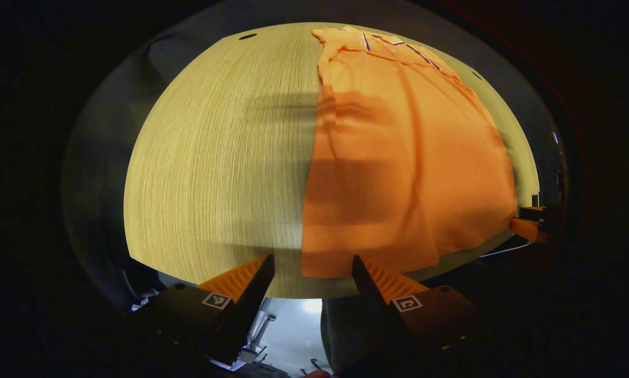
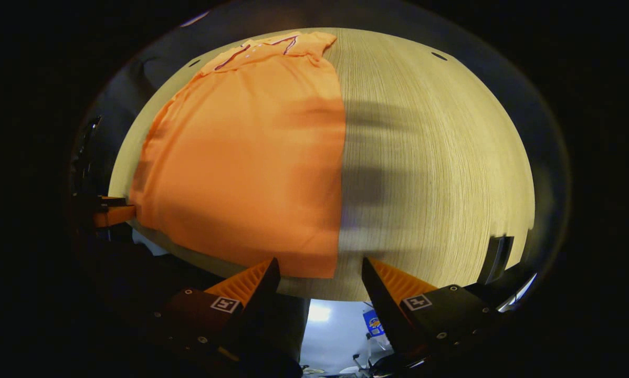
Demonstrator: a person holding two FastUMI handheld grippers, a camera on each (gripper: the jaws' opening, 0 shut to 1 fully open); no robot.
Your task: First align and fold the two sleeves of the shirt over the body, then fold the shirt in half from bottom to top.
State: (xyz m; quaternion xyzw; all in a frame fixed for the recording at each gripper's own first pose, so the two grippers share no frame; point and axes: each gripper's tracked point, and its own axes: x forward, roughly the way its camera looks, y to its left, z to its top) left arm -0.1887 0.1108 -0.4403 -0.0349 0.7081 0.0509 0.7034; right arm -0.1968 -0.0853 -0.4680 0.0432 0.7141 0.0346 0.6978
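Shirt (image 1: pixel 409 157), one orange piece with sleeves folded in, is lying flat on the wooden surface (image 1: pixel 215 168); two hand-held grippers, left (image 1: pixel 313 265) and right (image 2: pixel 320 268), are hovering wide open at its hem.

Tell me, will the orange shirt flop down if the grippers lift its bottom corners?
Probably yes. The shirt lies flat and thin on the table with soft wrinkles, so it likely droops between the open left gripper and right gripper. It also looks light, and might slide on the smooth wood.
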